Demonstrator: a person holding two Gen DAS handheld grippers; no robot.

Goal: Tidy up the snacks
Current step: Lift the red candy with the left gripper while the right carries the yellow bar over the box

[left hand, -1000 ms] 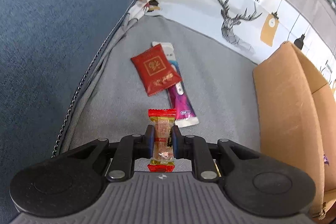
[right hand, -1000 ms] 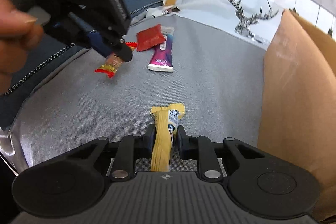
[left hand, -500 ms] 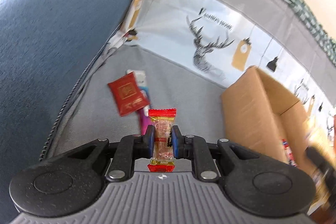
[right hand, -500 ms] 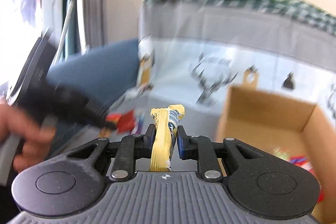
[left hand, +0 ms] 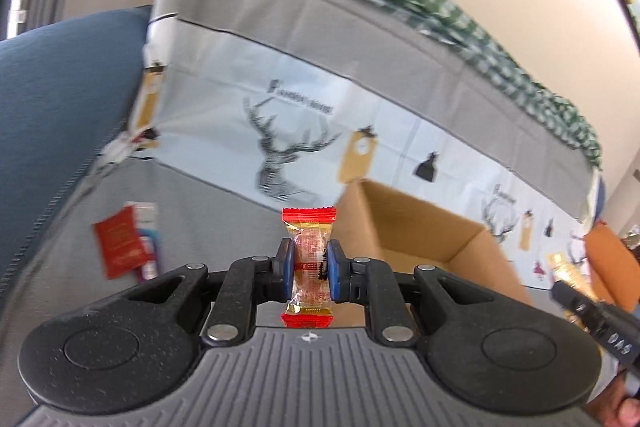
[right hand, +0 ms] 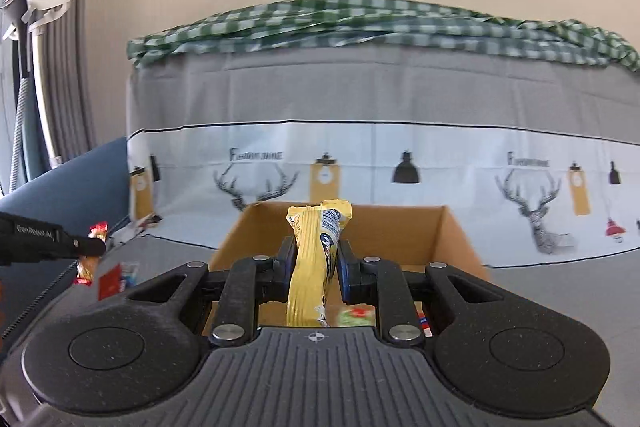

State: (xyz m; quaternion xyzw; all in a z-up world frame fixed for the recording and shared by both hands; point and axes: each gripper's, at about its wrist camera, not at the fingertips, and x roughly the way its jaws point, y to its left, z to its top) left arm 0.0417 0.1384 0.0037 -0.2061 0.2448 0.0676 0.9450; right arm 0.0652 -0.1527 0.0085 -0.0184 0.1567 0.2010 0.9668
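Both claws are loaded and the step in hand looks like carrying the two snacks over to the cardboard box [right hand: 352,227] and dropping them in. The right claw [right hand: 318,269] is clamped narrow on a yellow snack bar [right hand: 314,267], gripped about its middle so that the crimped top stands above the fingers and the lower end hangs below; seen from its own camera it is lined up squarely on the box's open mouth, with a few wrappers showing on the box floor, though they are too blurred to name. The left claw [left hand: 308,267] pinches a small red-ended candy [left hand: 309,261] across its clear middle and sits off to the left, with the near corner of the box ahead and to its right. A red packet [left hand: 118,247] lies on a purple-and-white stick pack [left hand: 150,251] on the grey sofa seat [left hand: 208,211], waiting for later trips. To do this well, I would bring the right claw on until the bar's lower end is clearly past the near wall and over the open interior, then release low so the bar lies flat and does not catch the rim. The left should hold back until the right has cleared, since both claws crowd the same opening, then swing in over the corner and let go only once the candy is well inside the walls, as it is light and could bounce out.
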